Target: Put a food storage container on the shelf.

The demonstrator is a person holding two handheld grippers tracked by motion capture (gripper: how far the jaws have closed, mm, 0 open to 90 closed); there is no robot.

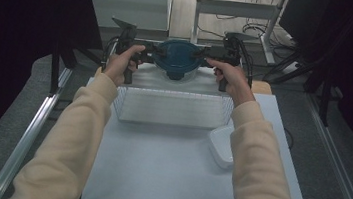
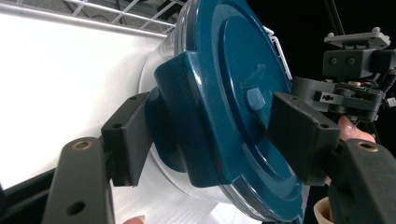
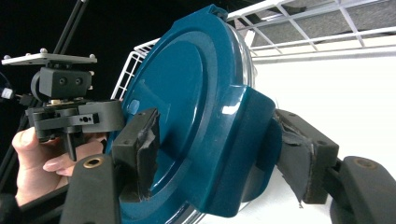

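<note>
A round clear container with a teal lid (image 1: 176,59) is held between my two grippers at the far end of the table, just beyond the wire basket. My left gripper (image 1: 152,51) grips its left side latch. In the left gripper view the left gripper (image 2: 215,137) has one pad against the teal latch (image 2: 187,116) and the other on the lid's top. My right gripper (image 1: 202,56) holds the opposite latch. In the right gripper view the right gripper (image 3: 222,154) clamps that latch (image 3: 247,140) the same way, on the lid (image 3: 187,70). Whether the container rests on the table is unclear.
A white wire basket (image 1: 127,116) lies across the middle of the white table. A white lidded box (image 1: 222,145) sits to its right, beside the right sleeve. Metal frame rails run along both table sides, and desk legs and cables stand behind.
</note>
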